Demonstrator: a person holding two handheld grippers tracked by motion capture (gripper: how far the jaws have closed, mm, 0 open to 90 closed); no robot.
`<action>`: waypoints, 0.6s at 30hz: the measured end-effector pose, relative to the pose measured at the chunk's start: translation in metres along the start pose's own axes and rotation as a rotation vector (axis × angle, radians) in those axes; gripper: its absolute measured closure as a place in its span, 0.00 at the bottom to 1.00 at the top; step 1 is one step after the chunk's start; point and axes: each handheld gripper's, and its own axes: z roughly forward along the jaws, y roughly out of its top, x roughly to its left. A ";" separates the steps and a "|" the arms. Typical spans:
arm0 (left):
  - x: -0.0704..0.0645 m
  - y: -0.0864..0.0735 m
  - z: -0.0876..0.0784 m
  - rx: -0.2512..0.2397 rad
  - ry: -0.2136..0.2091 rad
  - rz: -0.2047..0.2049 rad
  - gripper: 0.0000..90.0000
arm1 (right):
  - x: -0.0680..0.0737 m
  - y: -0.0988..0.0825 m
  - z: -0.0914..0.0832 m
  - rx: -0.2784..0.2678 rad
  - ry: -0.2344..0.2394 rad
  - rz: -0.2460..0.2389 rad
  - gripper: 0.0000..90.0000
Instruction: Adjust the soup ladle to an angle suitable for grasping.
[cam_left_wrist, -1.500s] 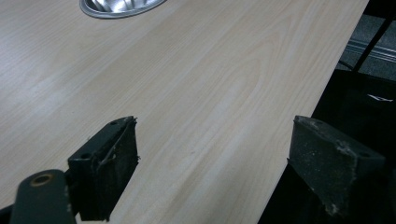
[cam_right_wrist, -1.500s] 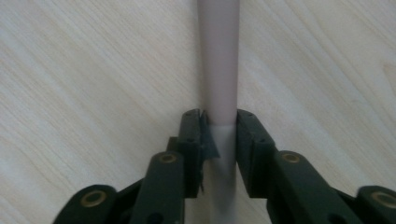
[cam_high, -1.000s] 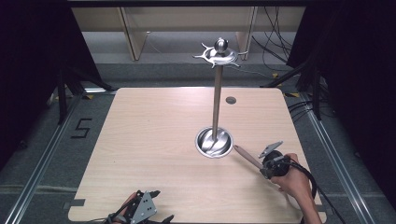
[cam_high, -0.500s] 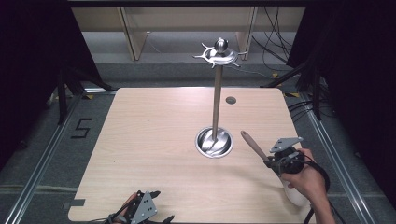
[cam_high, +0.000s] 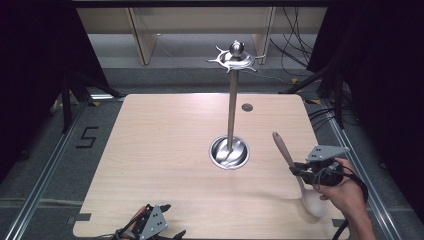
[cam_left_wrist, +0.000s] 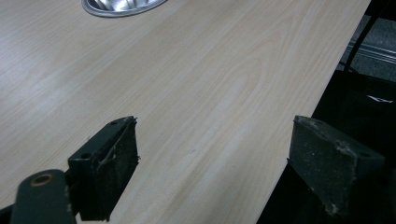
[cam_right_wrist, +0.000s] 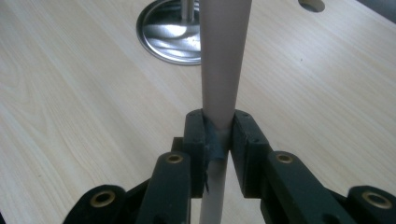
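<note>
- High view: pale wooden counter (cam_high: 165, 150) carries a tall polished steel utensil stand (cam_high: 231, 100) with a round dished base and a ring of hooks under a ball on top. To the right of that base, the right claw (cam_high: 300, 172) is clamped on the handle of a beige plastic spoon (cam_high: 295, 172); the handle slants up and away toward the stand, and the bowl hangs low beside the person's hand (cam_high: 345, 192), near the counter's right front corner. The left claw (cam_high: 155, 222) sits at the counter's front edge, well apart from the stand and the spoon.
- Left gripper view: left claw (cam_left_wrist: 210, 163) stands wide apart with nothing between its black pads (cam_left_wrist: 109, 168), over bare wood at the counter's edge. The stand's shiny base (cam_left_wrist: 121, 5) shows at the top.
- Right gripper view: right claw (cam_right_wrist: 218, 140) is pressed together on the spoon's handle (cam_right_wrist: 224, 56), which rises straight up between the pads. The stand's base (cam_right_wrist: 173, 35) lies beyond on the counter, just left of the handle.
</note>
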 end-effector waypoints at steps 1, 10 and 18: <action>0.001 0.000 -0.001 0.007 -0.004 0.009 0.17 | -0.006 -0.002 -0.004 -0.035 0.002 -0.009 0.86; 0.001 0.000 0.000 0.009 0.007 0.011 0.17 | -0.013 -0.009 -0.016 -0.122 0.021 0.039 0.86; 0.001 -0.001 -0.001 0.004 0.003 -0.001 0.17 | -0.020 -0.014 -0.014 -0.180 0.030 0.083 0.86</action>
